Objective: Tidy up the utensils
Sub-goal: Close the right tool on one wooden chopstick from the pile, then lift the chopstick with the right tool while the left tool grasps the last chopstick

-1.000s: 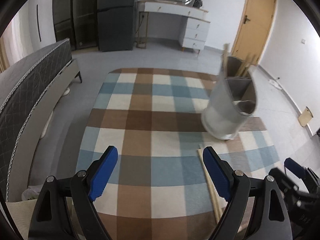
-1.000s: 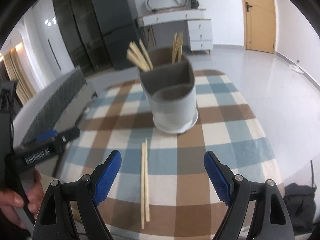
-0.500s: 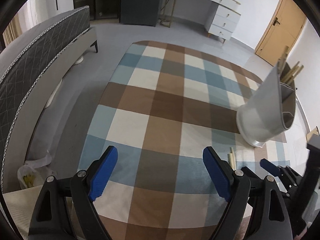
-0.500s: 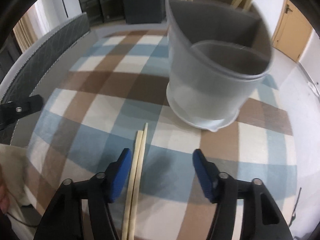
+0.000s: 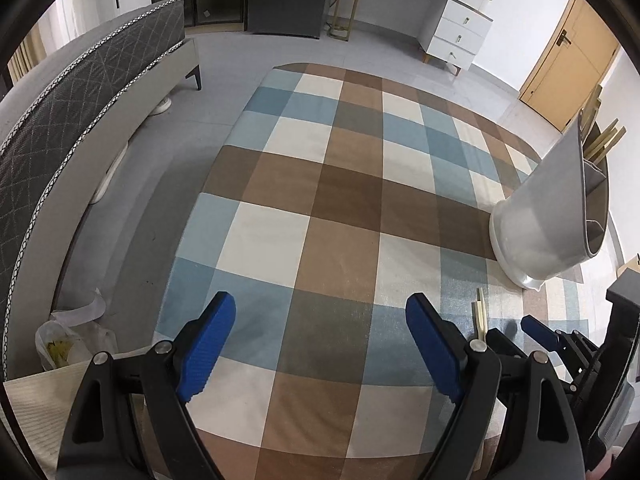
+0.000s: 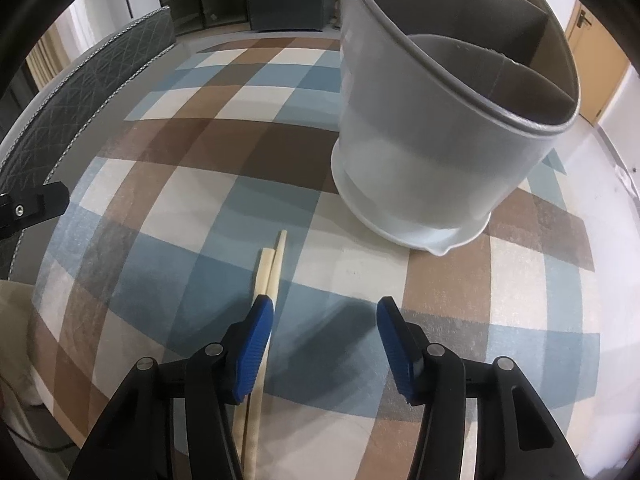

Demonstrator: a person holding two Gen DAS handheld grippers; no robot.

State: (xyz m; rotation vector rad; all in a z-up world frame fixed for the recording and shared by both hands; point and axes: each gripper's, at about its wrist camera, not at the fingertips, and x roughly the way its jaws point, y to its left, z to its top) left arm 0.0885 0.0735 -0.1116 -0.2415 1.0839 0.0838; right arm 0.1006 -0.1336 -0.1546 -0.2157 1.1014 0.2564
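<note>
A pair of pale wooden chopsticks (image 6: 269, 268) lies on the checked tablecloth (image 6: 192, 208), in front of a grey utensil holder (image 6: 436, 128) with divided compartments. More chopsticks (image 5: 600, 140) stand in its far compartment. My right gripper (image 6: 325, 334) is open, low over the cloth; its left finger (image 6: 256, 344) sits over the chopsticks, which run under it. My left gripper (image 5: 320, 340) is open and empty over the cloth, left of the right gripper (image 5: 552, 344). The chopstick tips (image 5: 480, 312) show just beyond its right finger.
The table is oval with its near edge under both grippers. A grey bed (image 5: 80, 120) stands to the left. A plastic bag (image 5: 68, 340) lies on the floor. A white dresser (image 5: 448, 12) and a wooden door (image 5: 568, 64) stand at the far wall.
My right gripper has moved down and forward toward the chopsticks and narrowed its jaws. My left gripper has swung left, leaving the holder at the right edge of its view.
</note>
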